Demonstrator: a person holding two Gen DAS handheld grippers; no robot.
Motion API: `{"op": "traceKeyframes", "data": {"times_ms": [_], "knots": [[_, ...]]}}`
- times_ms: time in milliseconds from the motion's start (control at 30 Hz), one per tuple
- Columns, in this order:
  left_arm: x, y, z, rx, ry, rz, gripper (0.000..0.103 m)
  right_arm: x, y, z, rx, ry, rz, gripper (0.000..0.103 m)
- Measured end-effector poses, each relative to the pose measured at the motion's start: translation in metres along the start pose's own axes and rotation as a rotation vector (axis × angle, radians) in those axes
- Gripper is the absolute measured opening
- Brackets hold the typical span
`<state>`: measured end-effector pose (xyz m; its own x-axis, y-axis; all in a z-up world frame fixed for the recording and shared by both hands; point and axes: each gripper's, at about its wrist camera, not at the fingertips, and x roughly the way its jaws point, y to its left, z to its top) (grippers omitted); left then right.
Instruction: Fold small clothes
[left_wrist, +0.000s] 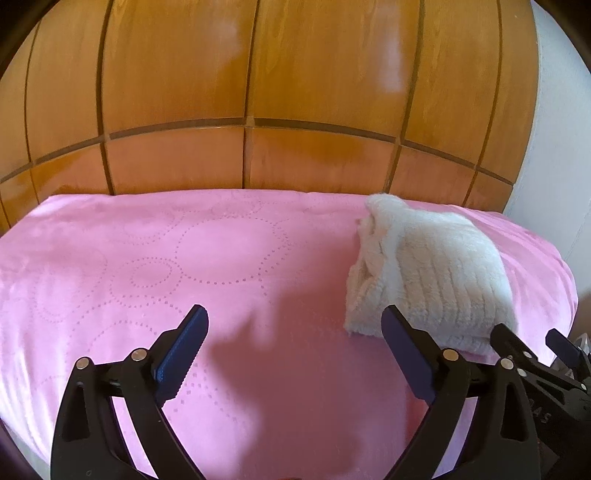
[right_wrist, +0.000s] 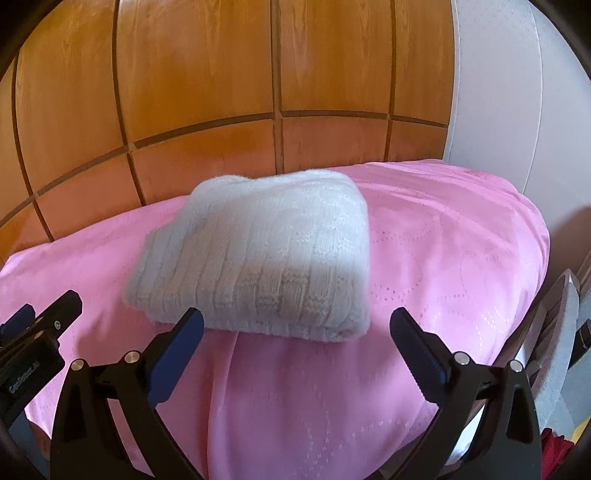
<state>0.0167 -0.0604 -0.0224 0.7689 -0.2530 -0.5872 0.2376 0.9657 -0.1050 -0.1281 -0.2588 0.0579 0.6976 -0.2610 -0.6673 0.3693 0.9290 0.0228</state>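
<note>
Left tongs (left_wrist: 293, 341) nearest the lens: jaws spread wide, nothing between them, only pink cover below. Right tongs (right_wrist: 295, 347) likewise wide apart and empty, pointing at the sweater's near edge without touching it.

White knit sweater (right_wrist: 258, 254) lies folded into a compact block on the pink bedspread (right_wrist: 443, 258), toward the bed's right side and nearer the far edge than the near one. Folded edges look fairly square; loose layers show on its left side in the left wrist view. Judging by this, the fold on this piece is done. No other garment in sight, so what is left cannot be told.

Room: broad bare stretch of bedspread left of the sweater. Wooden panelling (left_wrist: 251, 92) stands close behind the bed. Right edge of the bed drops off just beyond the sweater, with a white wall (right_wrist: 498, 92) past it.
</note>
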Motion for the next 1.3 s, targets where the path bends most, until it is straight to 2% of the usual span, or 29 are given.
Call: {"op": "traceKeyframes", "data": {"times_ms": [500,1300], "knots": [[-0.007,-0.008,-0.003,0.035,-0.010,0.017,0.097,-0.001,-0.003,-0.003,0.023,0.005,0.008,0.101],[-0.006,-0.009,-0.005,0.033,-0.008,0.028,0.097,0.007,-0.010,-0.001,0.026,0.023,0.037,0.101]]}}
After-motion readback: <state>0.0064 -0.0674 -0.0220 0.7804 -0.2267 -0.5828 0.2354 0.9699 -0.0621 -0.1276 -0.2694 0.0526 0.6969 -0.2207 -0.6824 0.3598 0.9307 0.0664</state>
